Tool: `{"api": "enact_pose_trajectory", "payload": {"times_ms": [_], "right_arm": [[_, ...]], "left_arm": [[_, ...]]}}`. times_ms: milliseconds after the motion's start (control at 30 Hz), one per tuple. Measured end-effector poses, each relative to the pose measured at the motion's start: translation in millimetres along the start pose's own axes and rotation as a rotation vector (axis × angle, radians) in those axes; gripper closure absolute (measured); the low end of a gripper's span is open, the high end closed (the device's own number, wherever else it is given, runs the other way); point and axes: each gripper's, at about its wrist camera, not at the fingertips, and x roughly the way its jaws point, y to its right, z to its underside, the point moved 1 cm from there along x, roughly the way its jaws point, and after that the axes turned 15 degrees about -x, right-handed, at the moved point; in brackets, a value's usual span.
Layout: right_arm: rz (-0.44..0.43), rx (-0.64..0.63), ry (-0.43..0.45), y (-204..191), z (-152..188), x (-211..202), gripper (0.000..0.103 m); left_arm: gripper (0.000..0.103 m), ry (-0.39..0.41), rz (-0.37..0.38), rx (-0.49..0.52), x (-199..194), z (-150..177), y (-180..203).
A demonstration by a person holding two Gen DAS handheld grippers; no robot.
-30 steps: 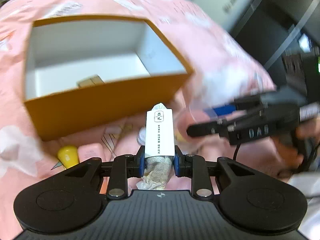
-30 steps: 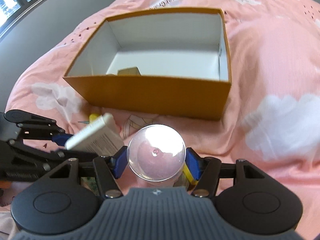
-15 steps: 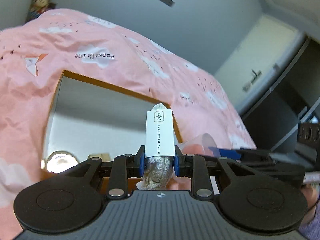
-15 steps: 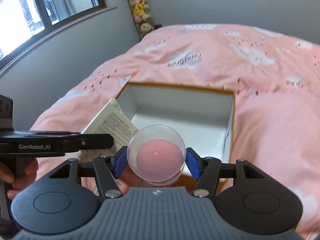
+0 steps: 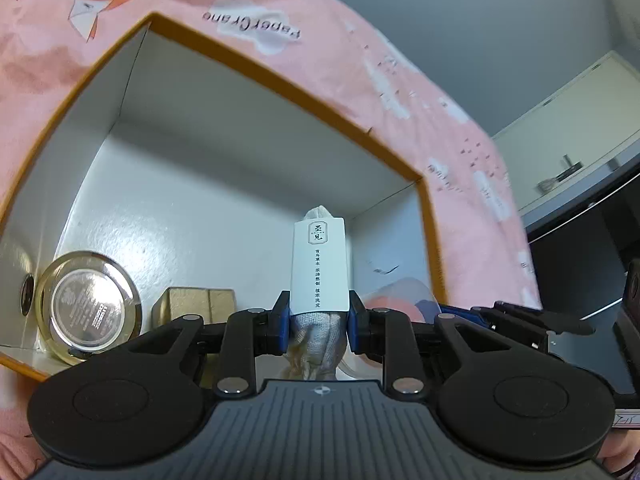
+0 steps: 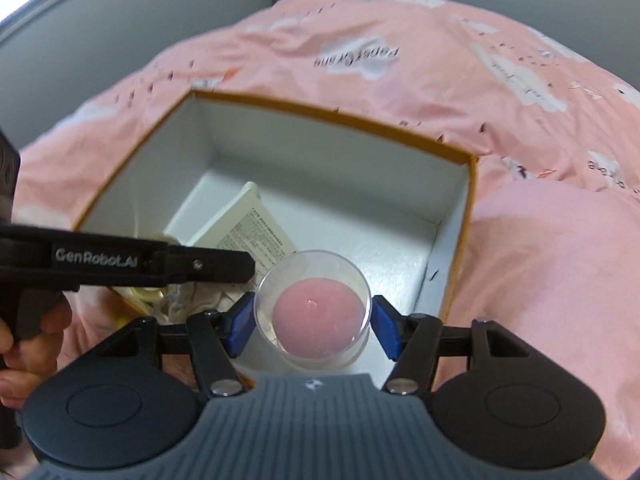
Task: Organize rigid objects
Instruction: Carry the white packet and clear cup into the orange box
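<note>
I am holding my left gripper (image 5: 319,326) clamped on a cloth pouch with a white paper sleeve (image 5: 319,266), and it is now hanging over the open orange box (image 5: 256,76) rather than in front of its outer wall, as it was a second ago. My right gripper (image 6: 313,326) is pressing its blue pads on a clear plastic cup (image 6: 313,308), and it too has come in over the box's near edge instead of sitting short of it. Inside the box a round metal tin (image 5: 88,306) is leaning against the left wall, with a small tan block (image 5: 194,300) beside it. The box is sitting on the pink bedspread (image 6: 540,260). My left hand (image 6: 28,336) is showing at the right view's edge.
</note>
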Motion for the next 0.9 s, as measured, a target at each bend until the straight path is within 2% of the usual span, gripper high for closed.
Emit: {"api": "enact_pose_trajectory", "payload": {"times_ms": [433,633,733,900], "right_arm": [[-0.064,-0.085,-0.151,4.9,-2.9,42.3,0.042],[-0.059,-0.125,-0.17,-0.9,-2.3,46.0,0.042],[-0.053,-0.138,-0.176,-1.6,-1.7,47.5,0.042],[-0.06,-0.134,-0.177,0.1,-1.5,46.0,0.042]], "left_arm": [[0.073,-0.078,-0.134,-0.025,31.2,0.9,-1.0],[0.072,-0.11,-0.188,-0.024,43.5,2.5,-0.4],[0.07,-0.115,-0.211,0.02,44.7,6.3,5.0],[0.058,-0.088,-0.279,0.101,42.9,10.2,18.3]]}}
